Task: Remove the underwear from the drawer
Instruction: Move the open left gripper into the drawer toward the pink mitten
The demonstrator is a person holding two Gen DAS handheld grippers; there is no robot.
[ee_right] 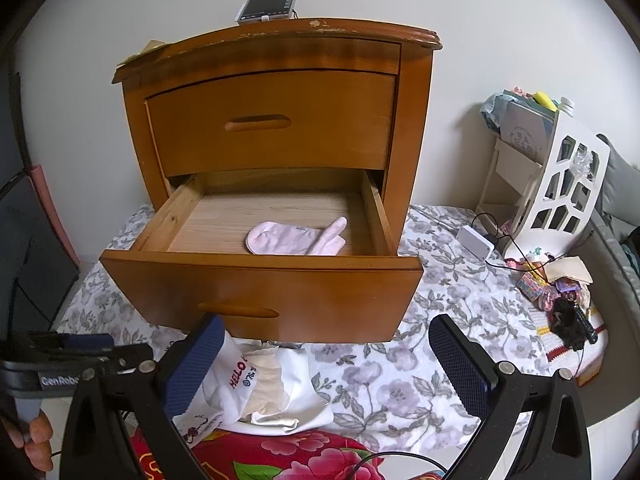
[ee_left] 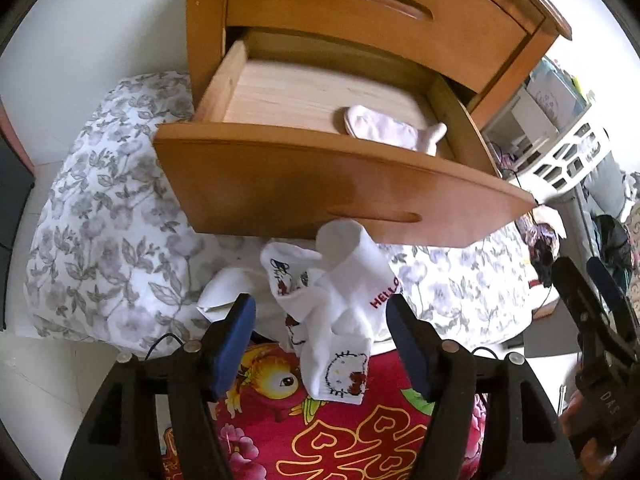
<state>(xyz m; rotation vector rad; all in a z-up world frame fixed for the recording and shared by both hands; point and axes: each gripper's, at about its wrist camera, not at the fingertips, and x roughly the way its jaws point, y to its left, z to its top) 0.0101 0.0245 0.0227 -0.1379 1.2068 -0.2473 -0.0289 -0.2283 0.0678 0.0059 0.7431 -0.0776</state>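
**Underwear: one pink piece in the drawer, white pieces piled below it**

Underwear of pale pink (ee_right: 296, 238) is seen lying on the bare wooden floor of the pulled-out lower drawer (ee_right: 260, 292), toward its right side.

The left gripper (ee_left: 320, 344) is held with its blue-padded jaws spread apart; nothing is pressed by the pads. A heap of white garments (ee_left: 340, 300) is seen between and beyond them, resting on a red quilt (ee_left: 340, 440) and touched by neither pad. The right gripper (ee_right: 326, 364) is likewise held wide open and empty, above the flowered bedsheet (ee_right: 400, 380).

On the white heap, "HELLO" is read in red letters, and a cartoon cat face is printed on a sock. "GenRob" is partly legible on the left tool's body in the right wrist view.

The drawer front overhangs the heap, so its far edge is hidden. The upper drawer (ee_right: 272, 124) of the wooden nightstand (ee_right: 412, 120) is shut. A phone (ee_right: 270, 0) is propped on top. To the right, a white openwork rack (ee_right: 560, 184), a white box with cables (ee_right: 474, 242) and assorted clutter are seen.
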